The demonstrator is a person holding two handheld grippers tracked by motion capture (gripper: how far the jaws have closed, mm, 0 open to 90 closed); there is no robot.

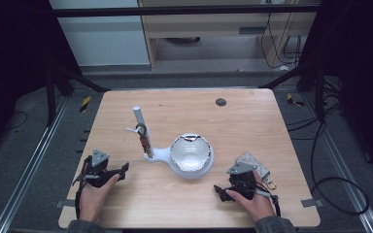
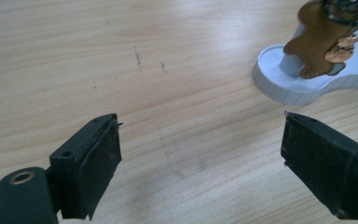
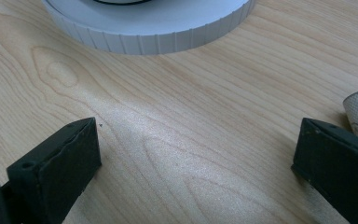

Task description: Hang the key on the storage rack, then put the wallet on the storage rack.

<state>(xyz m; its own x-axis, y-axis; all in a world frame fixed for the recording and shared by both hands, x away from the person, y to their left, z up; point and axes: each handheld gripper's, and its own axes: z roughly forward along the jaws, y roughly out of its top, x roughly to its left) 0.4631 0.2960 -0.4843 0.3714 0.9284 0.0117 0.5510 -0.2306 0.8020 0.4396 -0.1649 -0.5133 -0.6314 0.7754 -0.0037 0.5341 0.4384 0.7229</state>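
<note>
Between my left jaws: nothing but bare wood. The left gripper (image 2: 200,154) is spread wide, its black pads well apart, low over the desk (image 1: 252,121) near its front left part, held in my left hand (image 1: 94,187). Between my right jaws: again only wood grain. The right gripper (image 3: 196,163) is likewise spread wide and holds nothing, held in my right hand (image 1: 252,196) near the front right part of the desk.

Nearest my right gripper: a small patterned pouch (image 1: 252,162), pale with dots, lying flat on the desk just beside the gripper, on its far side; a metal ring sits at its edge. One corner of it shows beside my right-hand jaw in the right gripper view.

Ahead of my right gripper: the ribbed round rim of a white stand (image 3: 158,32), apart from the jaws.

The white stand (image 1: 162,154), centre of the desk: a round dish with a shiny inner bowl (image 1: 190,151), joined by a narrow neck to a smaller round foot. From that foot rises a white post (image 1: 140,121), upright, with a short side peg.

On the post: a brown leather key fob (image 2: 321,42) on dark rings, hanging against the post, its lower end just above the foot. It lies ahead and right of my left gripper, well apart.

Far edge of the desk: a dark round disc (image 1: 220,102).
</note>
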